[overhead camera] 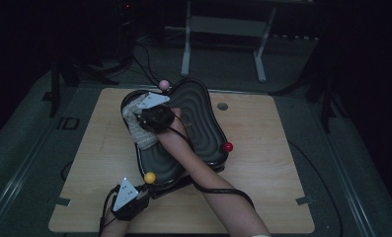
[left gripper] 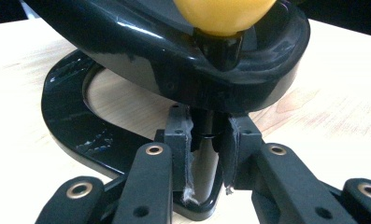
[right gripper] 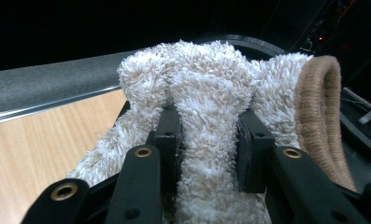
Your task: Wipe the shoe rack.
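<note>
A black kidney-shaped tray (overhead camera: 198,113) with ridged contours stands on a black base (left gripper: 66,126) on the wooden table. A fluffy white cloth (overhead camera: 139,136) with a tan hem (right gripper: 321,93) lies over the tray's left rim. My right gripper (overhead camera: 143,117) is shut on it, and in the right gripper view a fold of the cloth (right gripper: 206,79) is pinched between the jaws of that gripper (right gripper: 209,140). My left gripper (overhead camera: 145,189) sits at the tray's near end. Under the yellow ball (left gripper: 223,14), my left gripper (left gripper: 206,135) is shut on the thin black post (left gripper: 204,123).
A red ball (overhead camera: 227,146) sticks up from the tray's right rim and a pink ball (overhead camera: 164,85) from its far end. The wooden table top (overhead camera: 262,163) has a small grey disc (overhead camera: 222,106) near its far edge. Cables trail from both grippers. Dark floor and a metal frame lie beyond.
</note>
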Action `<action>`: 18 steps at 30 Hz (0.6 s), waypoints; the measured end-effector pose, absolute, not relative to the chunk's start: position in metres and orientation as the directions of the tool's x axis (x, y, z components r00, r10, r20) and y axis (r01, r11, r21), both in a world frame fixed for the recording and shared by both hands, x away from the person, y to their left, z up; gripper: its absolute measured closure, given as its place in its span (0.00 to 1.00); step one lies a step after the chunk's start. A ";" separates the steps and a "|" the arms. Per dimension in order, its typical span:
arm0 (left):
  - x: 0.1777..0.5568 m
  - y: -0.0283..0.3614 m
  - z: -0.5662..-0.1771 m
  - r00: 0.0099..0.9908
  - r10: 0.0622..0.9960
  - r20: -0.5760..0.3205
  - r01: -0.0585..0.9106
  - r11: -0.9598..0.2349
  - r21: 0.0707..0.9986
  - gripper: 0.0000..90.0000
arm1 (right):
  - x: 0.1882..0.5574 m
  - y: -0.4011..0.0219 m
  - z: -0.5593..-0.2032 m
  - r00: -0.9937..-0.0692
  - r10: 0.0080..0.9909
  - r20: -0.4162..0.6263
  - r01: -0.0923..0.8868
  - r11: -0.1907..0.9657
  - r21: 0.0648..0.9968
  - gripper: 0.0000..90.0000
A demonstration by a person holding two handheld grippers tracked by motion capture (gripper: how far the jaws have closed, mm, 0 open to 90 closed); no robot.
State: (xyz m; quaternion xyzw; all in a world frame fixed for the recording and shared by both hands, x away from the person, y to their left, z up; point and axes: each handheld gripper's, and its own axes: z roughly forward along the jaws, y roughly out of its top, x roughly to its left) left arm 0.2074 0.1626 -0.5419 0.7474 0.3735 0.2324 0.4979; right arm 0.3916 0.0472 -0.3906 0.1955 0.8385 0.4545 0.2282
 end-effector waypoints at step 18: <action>0.207 0.162 -0.542 0.609 0.793 -0.026 0.329 -0.222 0.918 0.83 | 0.343 0.014 -0.423 -0.837 0.502 -0.216 0.094 0.522 0.847 0.74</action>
